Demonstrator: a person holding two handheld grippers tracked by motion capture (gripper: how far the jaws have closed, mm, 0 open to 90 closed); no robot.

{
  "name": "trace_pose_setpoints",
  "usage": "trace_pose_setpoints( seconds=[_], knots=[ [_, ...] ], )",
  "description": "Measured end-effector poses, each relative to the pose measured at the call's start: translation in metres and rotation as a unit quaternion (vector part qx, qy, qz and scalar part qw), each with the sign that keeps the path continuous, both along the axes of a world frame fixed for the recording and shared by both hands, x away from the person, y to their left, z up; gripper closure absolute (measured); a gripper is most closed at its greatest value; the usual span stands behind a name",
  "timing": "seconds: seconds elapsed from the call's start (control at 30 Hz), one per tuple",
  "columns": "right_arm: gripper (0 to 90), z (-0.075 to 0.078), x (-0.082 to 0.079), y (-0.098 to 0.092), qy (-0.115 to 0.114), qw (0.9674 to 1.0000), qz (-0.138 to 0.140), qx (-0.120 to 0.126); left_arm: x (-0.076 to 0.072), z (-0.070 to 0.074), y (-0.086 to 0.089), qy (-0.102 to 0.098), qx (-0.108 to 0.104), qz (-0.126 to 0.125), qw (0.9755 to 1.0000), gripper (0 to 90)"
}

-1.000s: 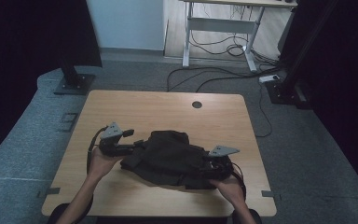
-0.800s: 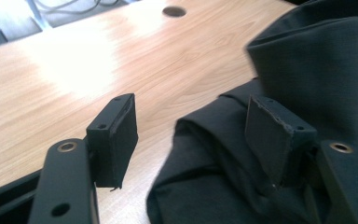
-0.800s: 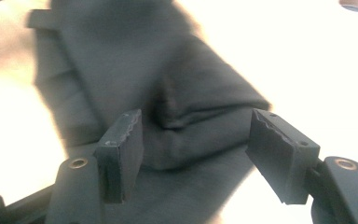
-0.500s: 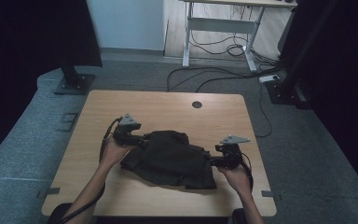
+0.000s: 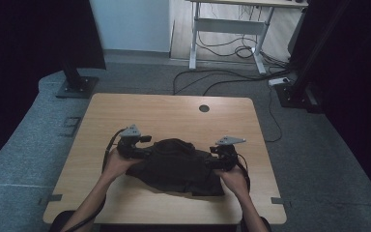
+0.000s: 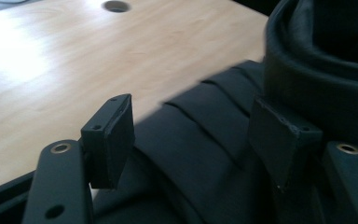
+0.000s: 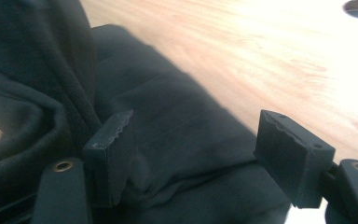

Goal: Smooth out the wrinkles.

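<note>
hand-held gripper (image 5: 150, 151): black body | grey three-cornered top plate | black trailing cable | brass-rimmed screws

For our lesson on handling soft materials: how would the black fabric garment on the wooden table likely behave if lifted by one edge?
The black fabric garment would probably sag and unfold, since it lies in loose folds and pleats. It looks light, so it should lift easily. Pushed across the smooth wooden table, it would likely bunch up rather than slide whole.

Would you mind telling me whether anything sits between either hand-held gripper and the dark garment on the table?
Nothing visible does: the left hand-held gripper and right hand-held gripper both stand open directly over the dark garment.
</note>
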State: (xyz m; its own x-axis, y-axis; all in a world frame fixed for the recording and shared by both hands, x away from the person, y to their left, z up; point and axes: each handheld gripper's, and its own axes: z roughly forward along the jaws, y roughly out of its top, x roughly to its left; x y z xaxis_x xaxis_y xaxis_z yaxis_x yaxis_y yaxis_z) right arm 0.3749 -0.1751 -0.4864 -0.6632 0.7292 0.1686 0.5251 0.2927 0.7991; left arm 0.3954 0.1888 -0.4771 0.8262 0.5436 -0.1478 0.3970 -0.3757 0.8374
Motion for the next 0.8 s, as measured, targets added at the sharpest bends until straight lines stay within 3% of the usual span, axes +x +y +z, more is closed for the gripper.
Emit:
trace_pose_setpoints(
  seconds=[0.1, 0.2, 0.33, 0.43, 0.5, 0.53, 0.57, 0.67, 0.7, 0.73, 0.77, 0.8],
  knots=[
    [28.4, -0.001, -0.012, -0.002, 0.0, 0.9998, 0.018, -0.007, -0.021, -0.001, 0.006, -0.012, 0.025, -0.029, 0.9992, 30.5],
    [28.3, 0.0, -0.024, -0.007, -0.003, 0.9997, 0.022, -0.013, -0.032, 0.002, 0.018, -0.031, 0.049, -0.031, 0.9978, 29.8],
    [28.2, 0.006, -0.033, -0.013, -0.013, 0.9997, 0.012, -0.014, -0.032, 0.011, 0.028, -0.032, 0.032, -0.012, 0.9989, 29.7],
    [26.5, 0.008, -0.037, -0.011, -0.011, 0.9998, 0.002, -0.019, -0.034, 0.012, 0.021, -0.03, 0.033, -0.011, 0.9989, 28.3],
    [23.7, 0.008, -0.04, -0.007, -0.005, 0.9997, -0.002, -0.022, -0.037, 0.008, 0.013, -0.027, 0.045, -0.014, 0.9985, 25.2],
    [21.2, 0.004, -0.044, -0.002, 0.002, 0.9997, -0.006, -0.026, -0.041, 0.002, 0.005, -0.026, 0.065, -0.014, 0.9974, 24.1],
    [21.2, 0.004, -0.044, -0.002, 0.002, 0.9997, -0.006, -0.026, -0.041, 0.002, 0.005, -0.026, 0.065, -0.014, 0.9974, 23.3],
    [15.0, -0.007, -0.052, 0.009, 0.022, 0.9986, -0.021, -0.044, -0.049, -0.015, -0.002, -0.016, 0.11, 0.0, 0.9938, 22.4],
    [15.0, -0.007, -0.052, 0.009, 0.022, 0.9986, -0.021, -0.044, -0.049, -0.015, -0.002, -0.016, 0.11, 0.0, 0.9938, 22.2],
    [14.2, -0.014, -0.055, 0.014, 0.038, 0.9973, -0.027, -0.058, -0.051, -0.024, -0.003, -0.008, 0.122, 0.005, 0.9924, 22.2],
    [14.2, -0.014, -0.055, 0.014, 0.038, 0.9973, -0.027, -0.058, -0.051, -0.024, -0.003, -0.008, 0.122, 0.005, 0.9924, 22.3],
    [13.0, -0.02, -0.056, 0.019, 0.053, 0.9958, -0.038, -0.063, -0.053, -0.031, -0.001, 0.004, 0.121, 0.011, 0.9926, 22.4]
  ],
)
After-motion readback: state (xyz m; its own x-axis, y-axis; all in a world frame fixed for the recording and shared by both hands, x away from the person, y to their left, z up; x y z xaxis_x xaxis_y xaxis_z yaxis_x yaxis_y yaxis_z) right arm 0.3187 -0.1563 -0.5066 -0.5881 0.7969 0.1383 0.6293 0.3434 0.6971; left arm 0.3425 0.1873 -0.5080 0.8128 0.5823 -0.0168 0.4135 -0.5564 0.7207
